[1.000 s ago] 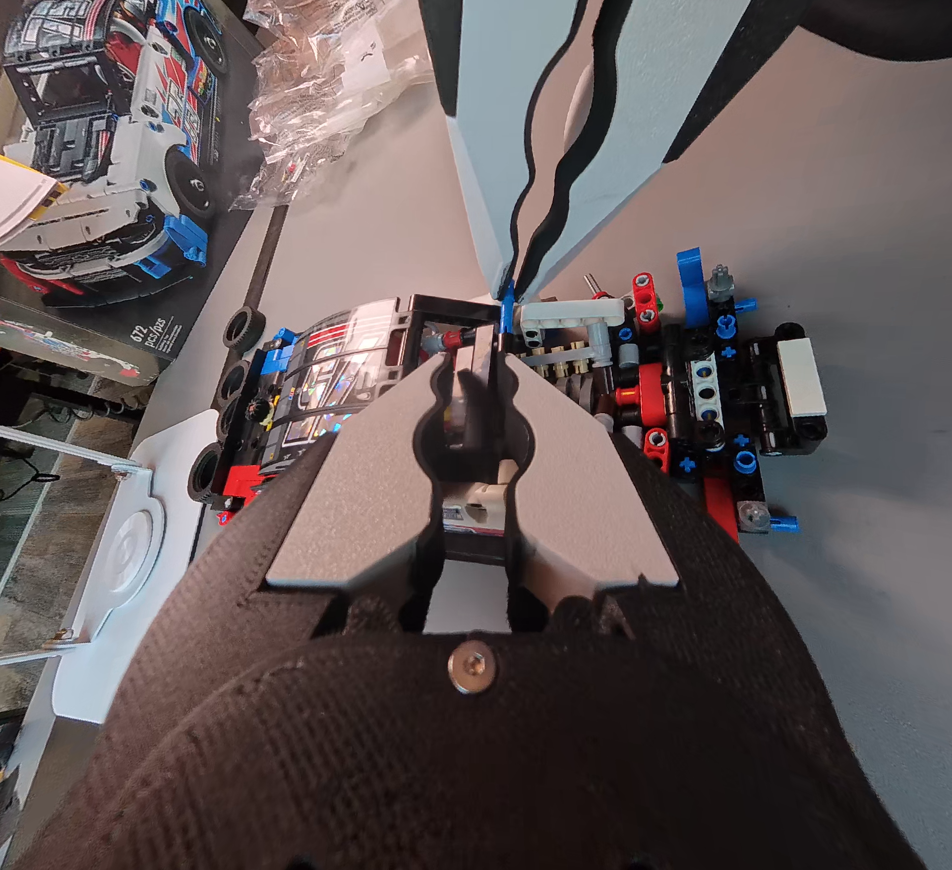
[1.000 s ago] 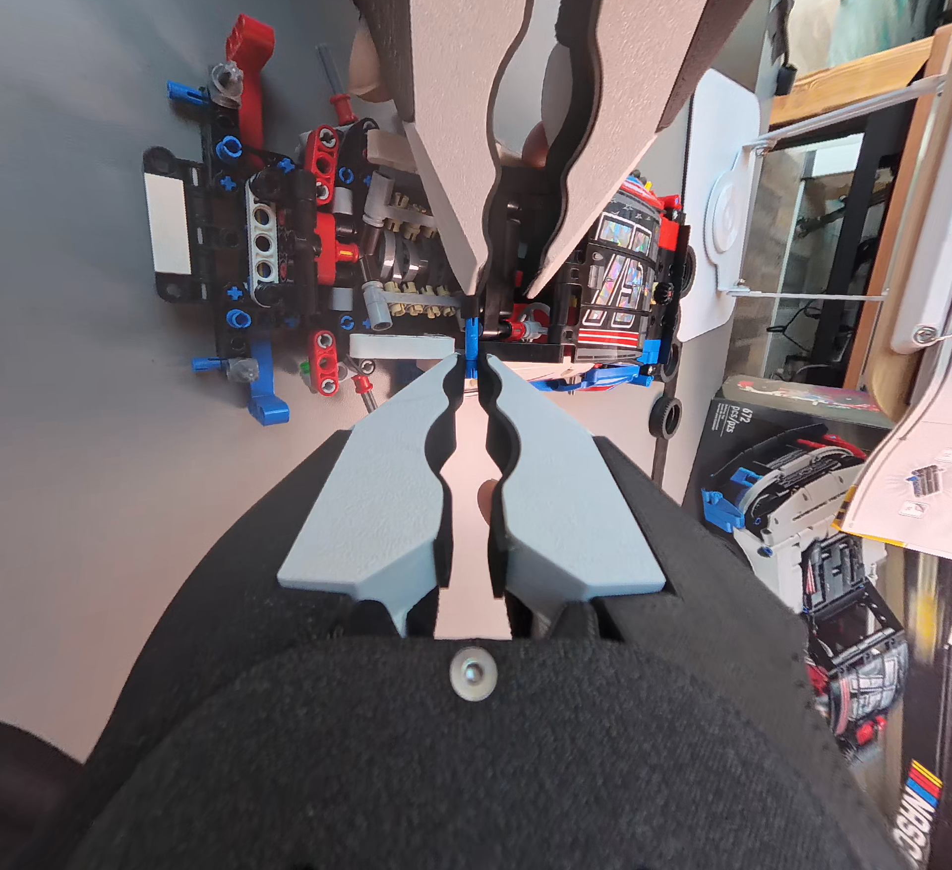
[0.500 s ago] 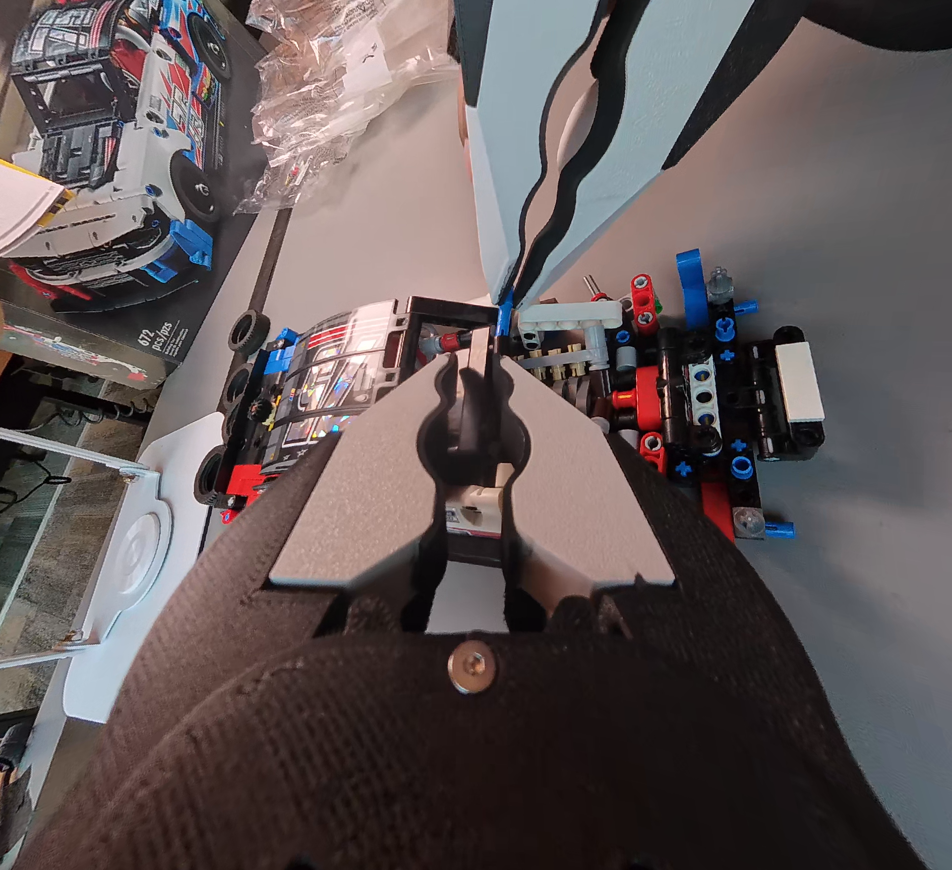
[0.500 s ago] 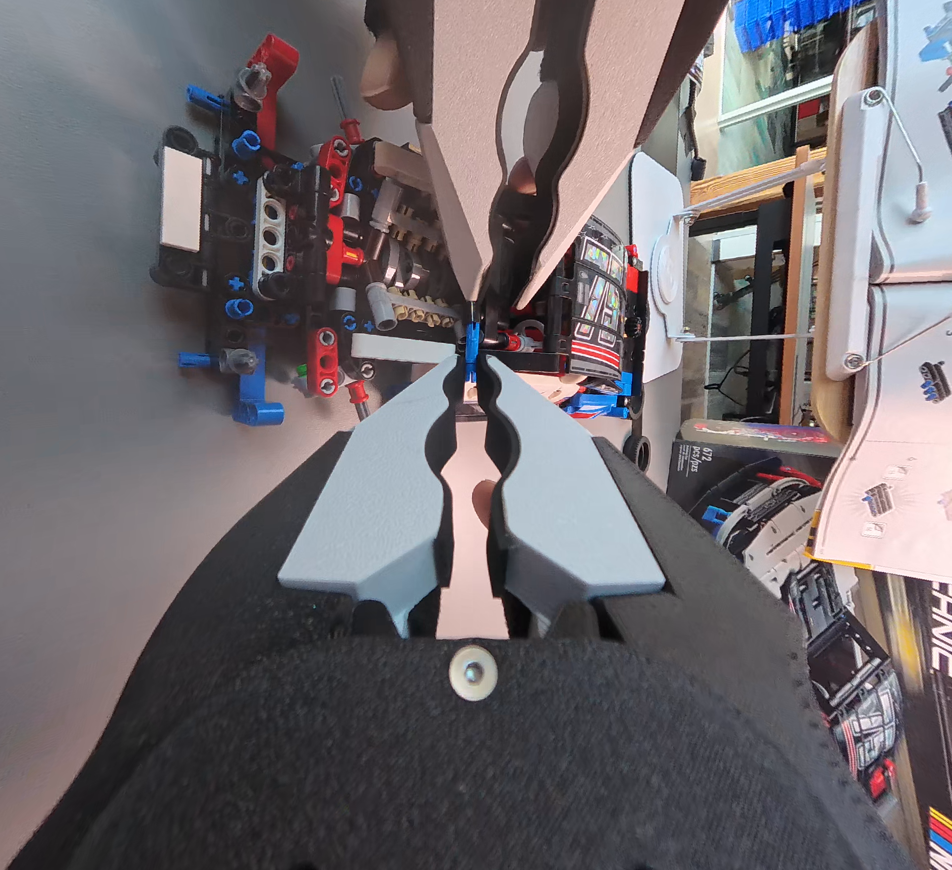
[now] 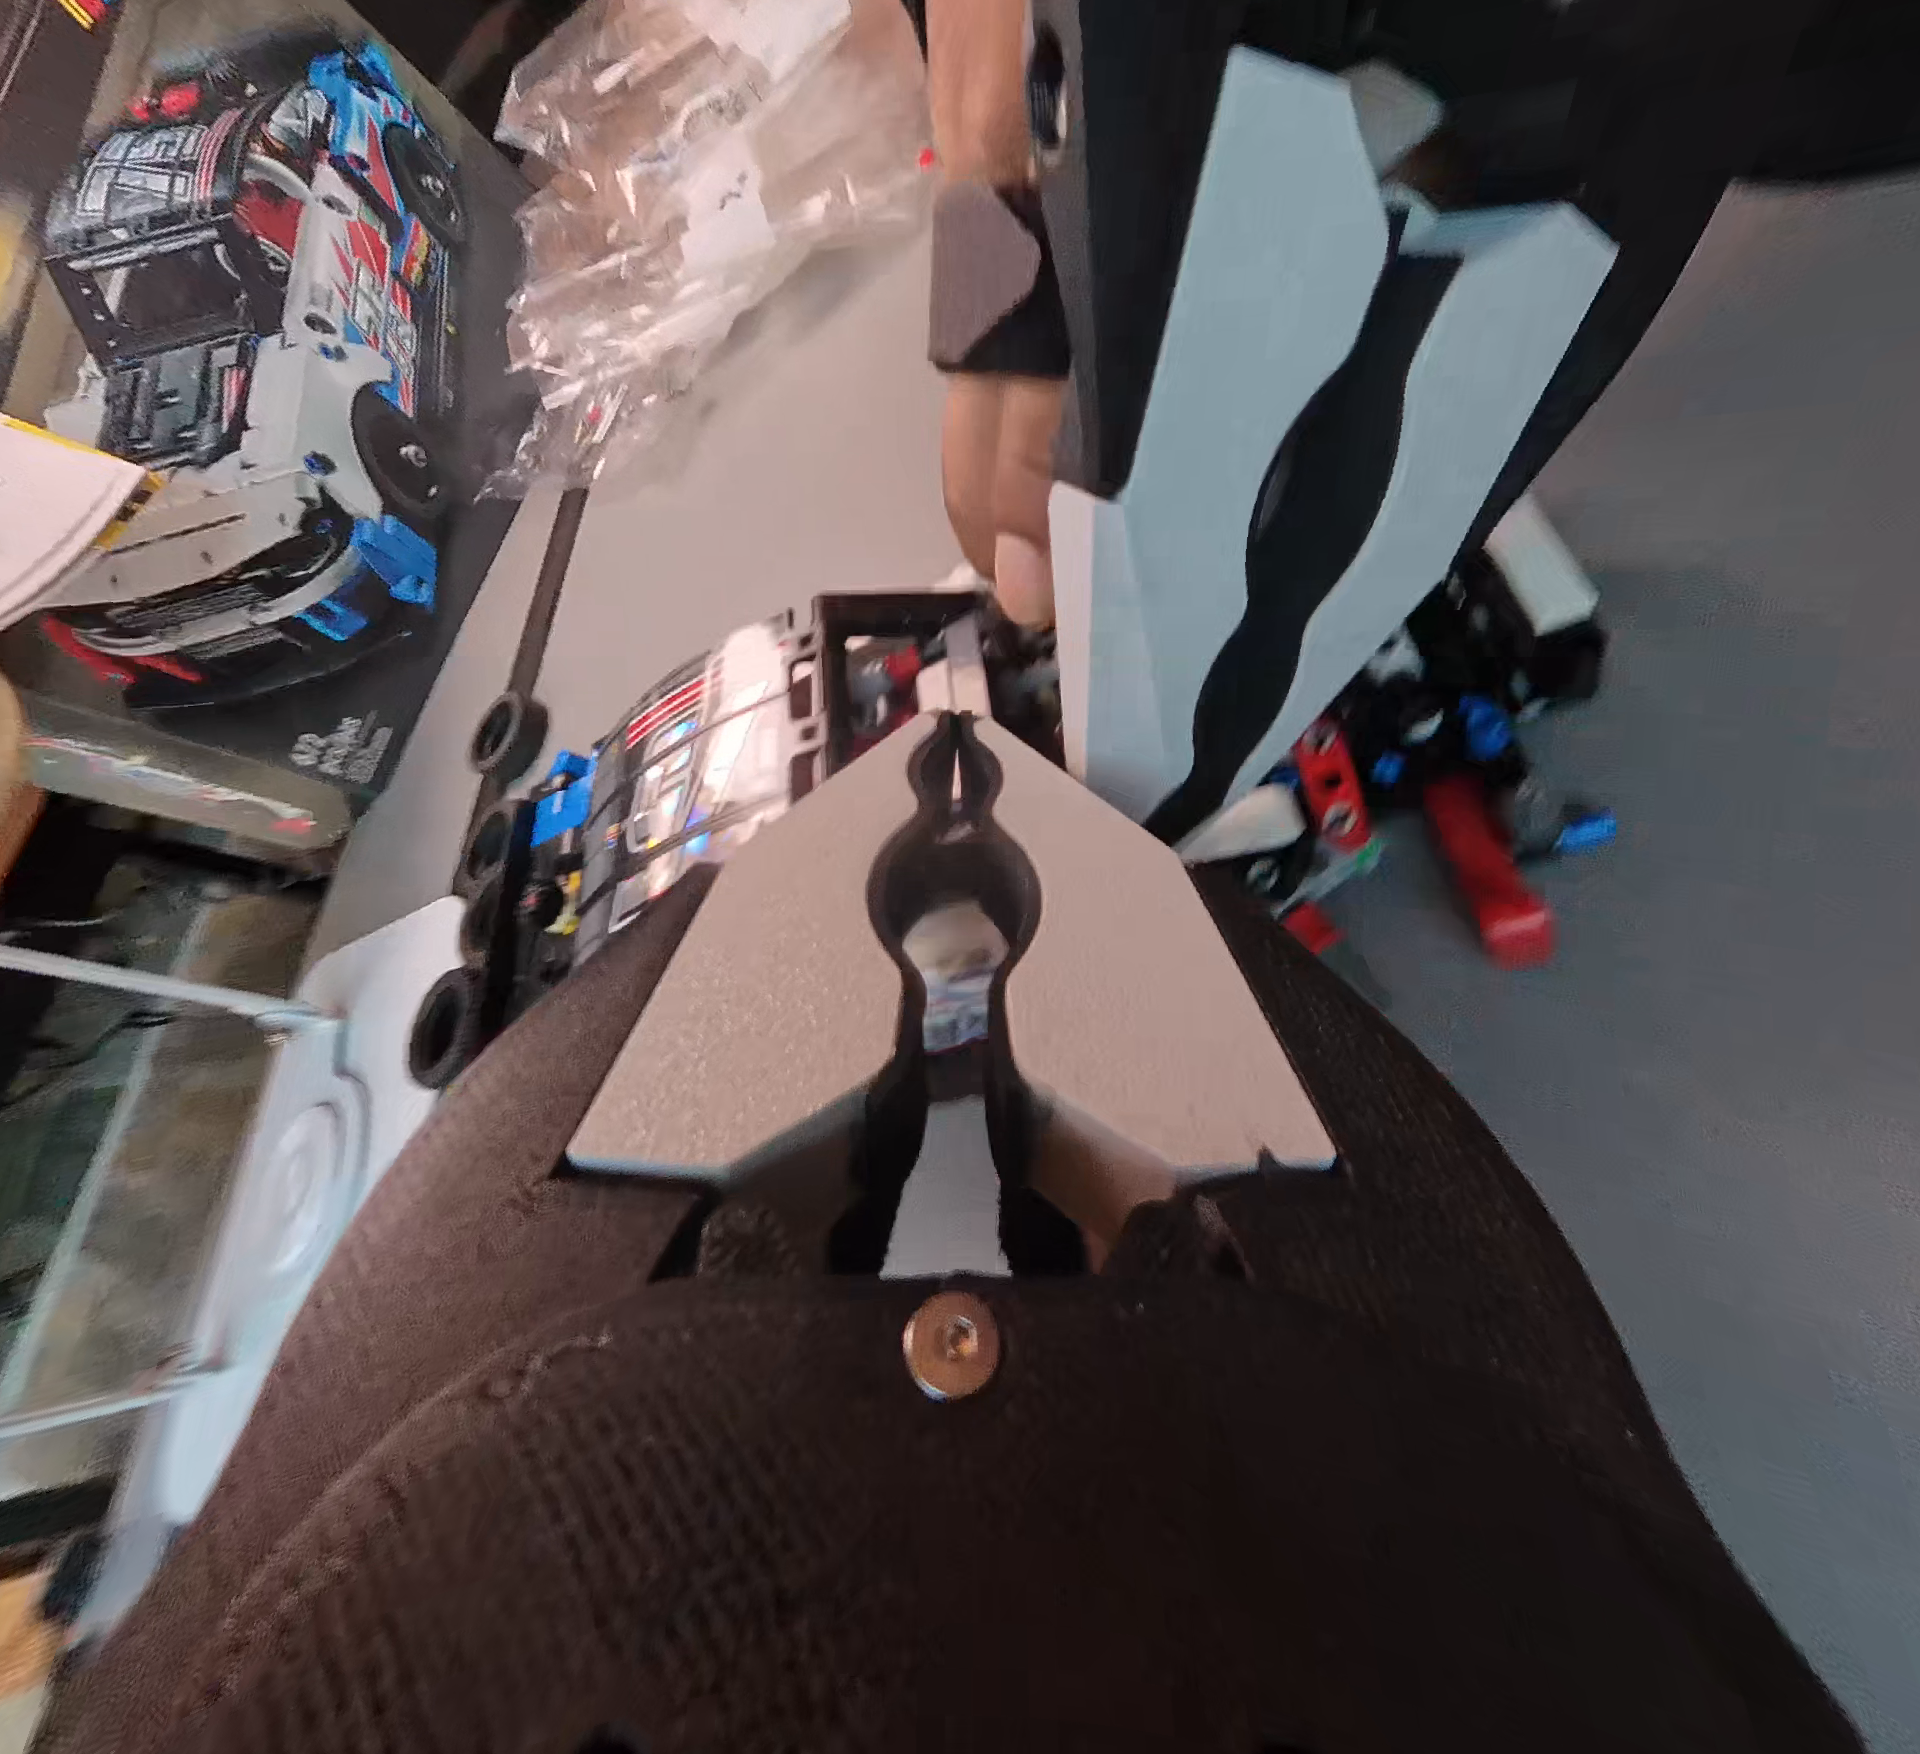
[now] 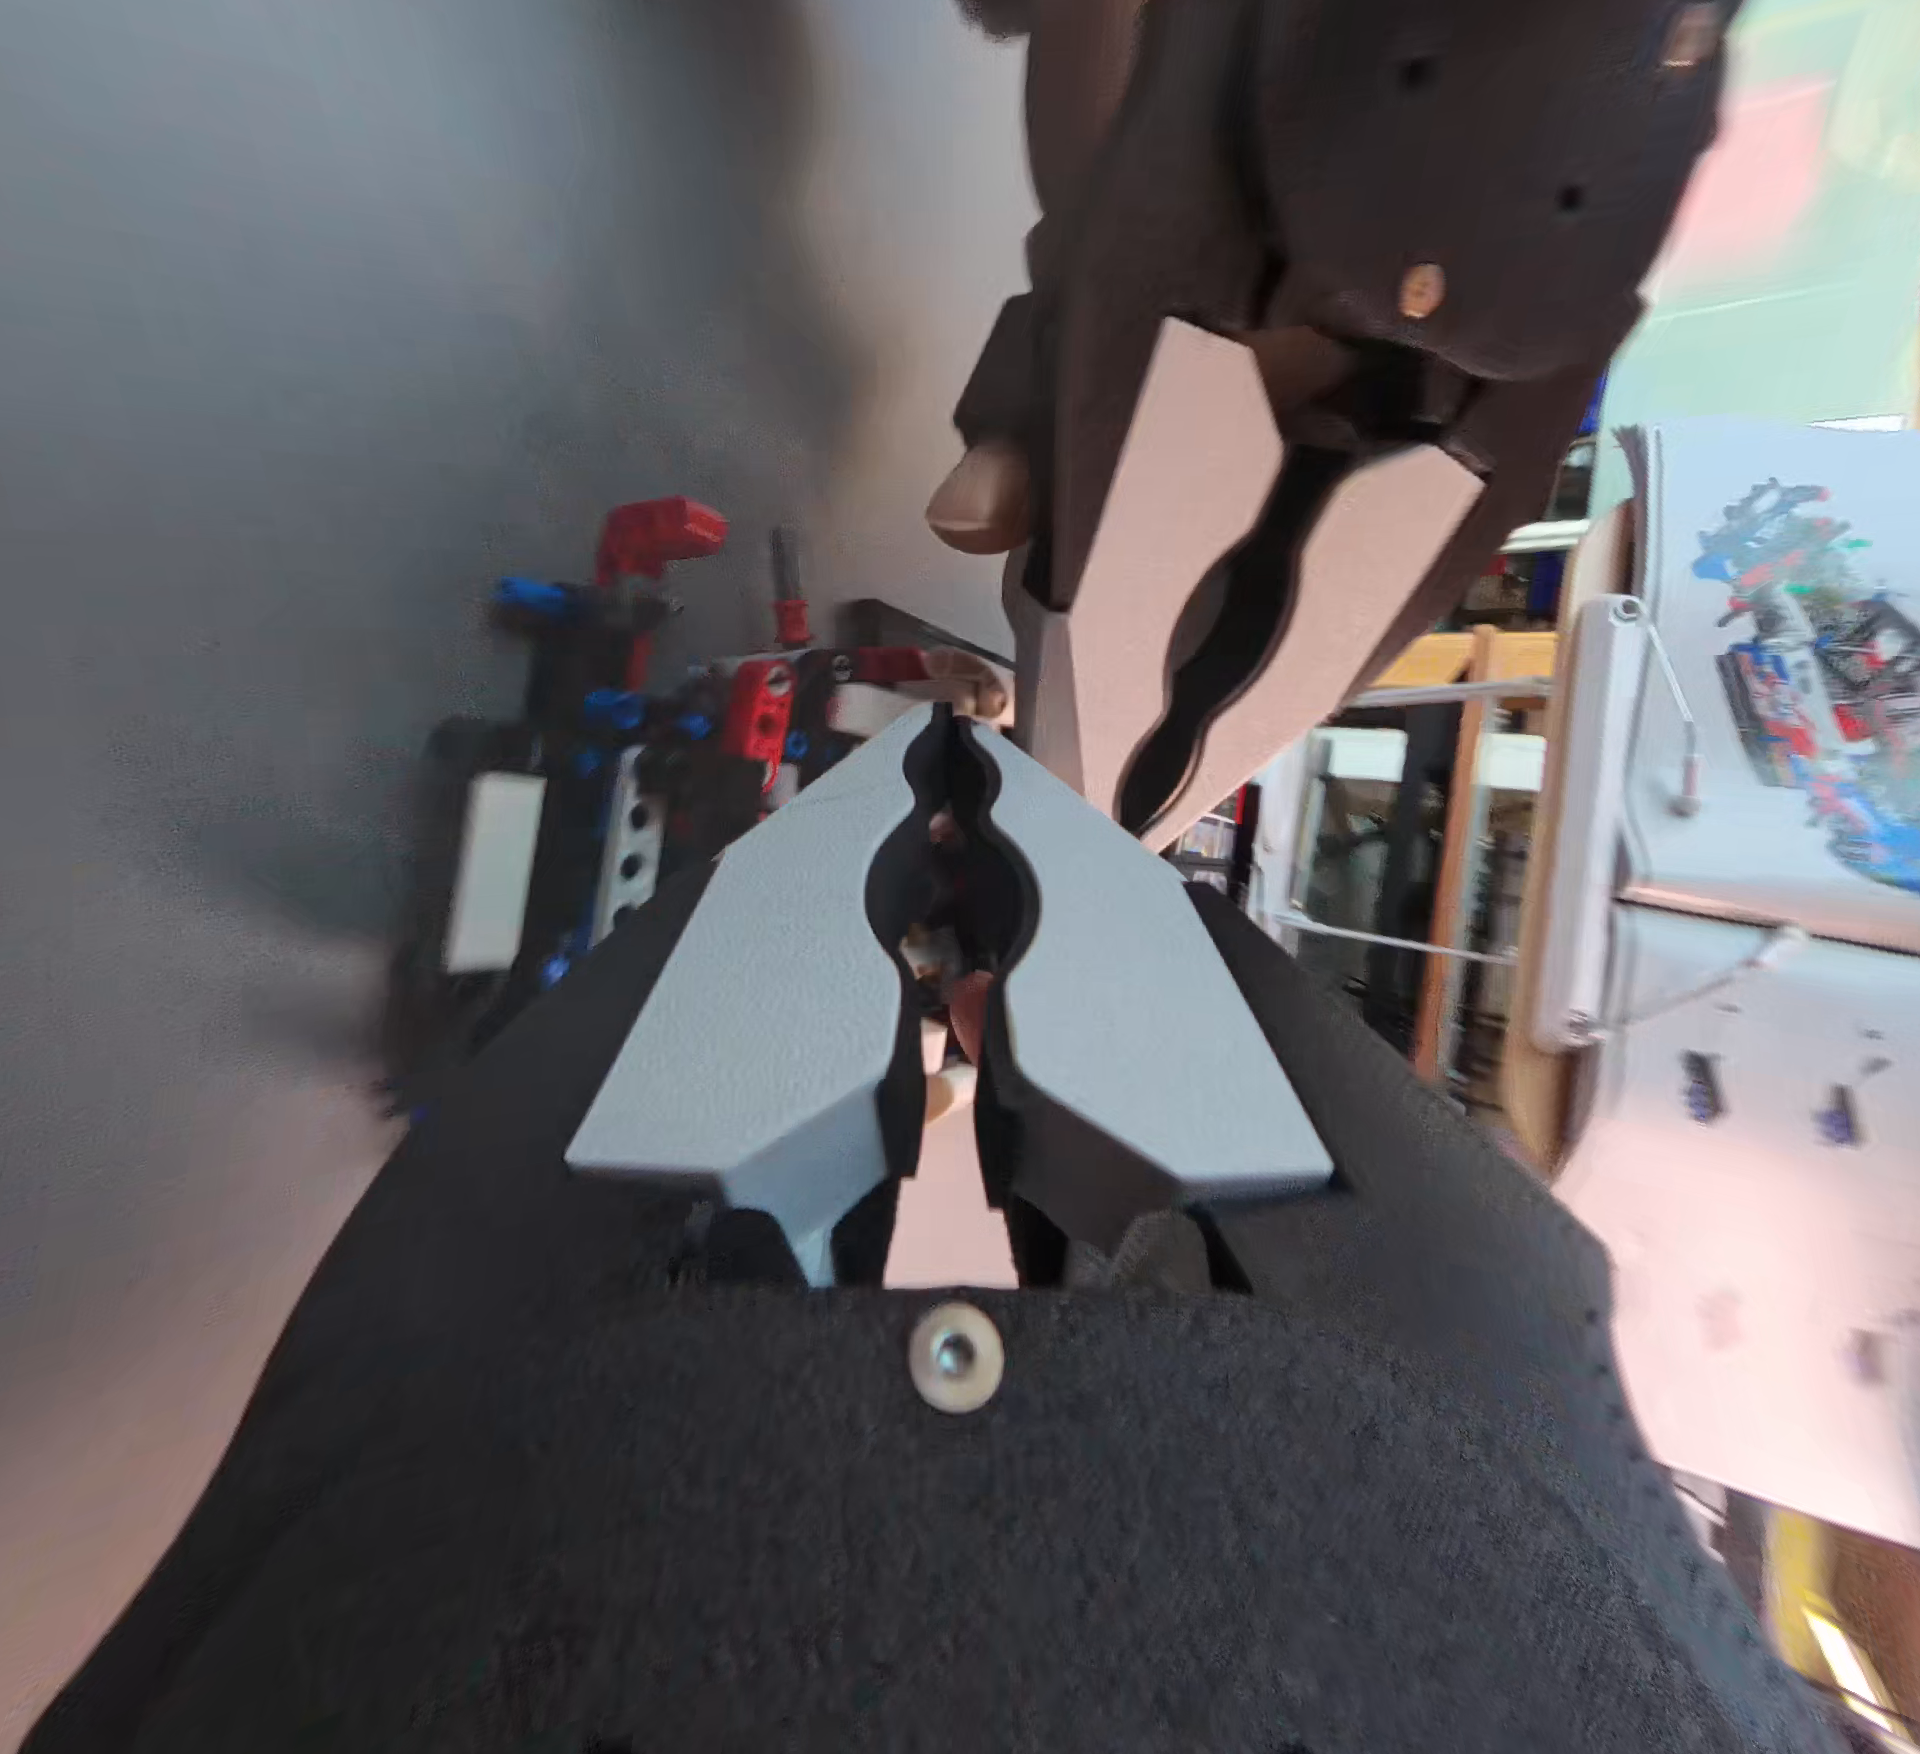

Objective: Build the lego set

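Both grippers sit over the half-built lego car (image 5: 717, 748), which lies on the grey table (image 5: 1714, 873) in the middle of the left wrist view, its printed hood pointing lower left and its bare red-and-blue chassis end at centre right. The left gripper (image 5: 954, 717) has its jaws drawn together at the tips, right at the black frame behind the hood; whether a thin part is pinched there is hard to tell through the blur. The right gripper (image 6: 943, 712) is likewise closed at the tips, with nothing seen between them — so a fitting step looks just finished, or paused.

The next move probably calls for a fresh piece: loose black tyres (image 5: 509, 733) lie left of the car, below the clear plastic bags (image 5: 707, 146) at top centre. The set's box (image 5: 239, 302) fills the upper left.
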A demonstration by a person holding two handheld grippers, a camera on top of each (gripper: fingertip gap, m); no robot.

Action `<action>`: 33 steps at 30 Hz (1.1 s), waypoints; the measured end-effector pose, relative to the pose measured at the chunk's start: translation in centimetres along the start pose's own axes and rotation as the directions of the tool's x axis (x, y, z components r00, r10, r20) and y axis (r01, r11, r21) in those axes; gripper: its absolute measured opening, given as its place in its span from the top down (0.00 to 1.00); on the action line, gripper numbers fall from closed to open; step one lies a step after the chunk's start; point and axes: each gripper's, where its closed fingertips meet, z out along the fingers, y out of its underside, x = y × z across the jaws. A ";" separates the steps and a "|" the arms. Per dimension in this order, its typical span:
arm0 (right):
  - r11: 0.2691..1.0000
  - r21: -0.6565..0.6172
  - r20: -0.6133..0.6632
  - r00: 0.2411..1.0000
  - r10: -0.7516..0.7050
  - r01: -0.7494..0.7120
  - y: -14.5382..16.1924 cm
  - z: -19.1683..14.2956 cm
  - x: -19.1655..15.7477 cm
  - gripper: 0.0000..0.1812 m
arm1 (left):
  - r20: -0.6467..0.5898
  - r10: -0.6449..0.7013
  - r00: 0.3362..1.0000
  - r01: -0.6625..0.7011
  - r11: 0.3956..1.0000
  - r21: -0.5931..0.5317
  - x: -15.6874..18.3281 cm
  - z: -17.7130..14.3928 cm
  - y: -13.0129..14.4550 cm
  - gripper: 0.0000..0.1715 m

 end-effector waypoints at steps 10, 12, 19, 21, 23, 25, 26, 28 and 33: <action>0.910 0.010 -0.097 0.906 0.413 -0.414 5.0 -6.5 2.7 1.00 | -0.035 -0.138 0.990 0.140 0.989 0.039 -1.1 -1.4 0.0 0.96; 0.850 0.062 -0.059 0.848 0.527 -0.523 4.3 -7.0 2.3 0.99 | -0.069 -0.173 0.983 0.176 0.984 0.039 -1.1 -2.2 -0.2 0.94; 0.702 0.050 0.193 0.696 0.691 -0.710 0.9 -6.9 -1.6 0.91 | -0.336 -0.351 0.874 0.352 0.934 -0.062 4.2 -4.6 0.3 0.94; 0.714 0.017 0.231 0.697 0.678 -0.700 0.3 -6.7 -2.9 0.90 | -0.369 -0.403 0.837 0.401 0.912 -0.085 6.4 -4.6 0.2 0.92; 0.731 -0.019 0.243 0.706 0.665 -0.682 0.2 -6.5 -4.1 0.90 | -0.381 -0.432 0.818 0.426 0.899 -0.103 8.2 -4.4 0.1 0.92; 0.736 -0.031 0.252 0.708 0.660 -0.676 -0.1 -6.2 -4.8 0.90 | -0.333 -0.405 0.851 0.379 0.914 -0.142 9.0 -3.7 0.7 0.91; 0.737 -0.039 0.249 0.707 0.662 -0.675 -0.1 -6.0 -5.1 0.90 | -0.327 -0.378 0.866 0.343 0.926 -0.160 9.4 -3.4 0.9 0.90; 0.754 -0.071 0.210 0.729 0.651 -0.653 0.6 -5.6 -5.3 0.90 | -0.301 -0.343 0.890 0.302 0.937 -0.175 9.5 -2.6 1.1 0.92; 0.755 -0.070 0.191 0.734 0.651 -0.652 0.8 -5.4 -5.3 0.95 | -0.294 -0.323 0.900 0.276 0.942 -0.189 9.3 -1.8 1.3 0.95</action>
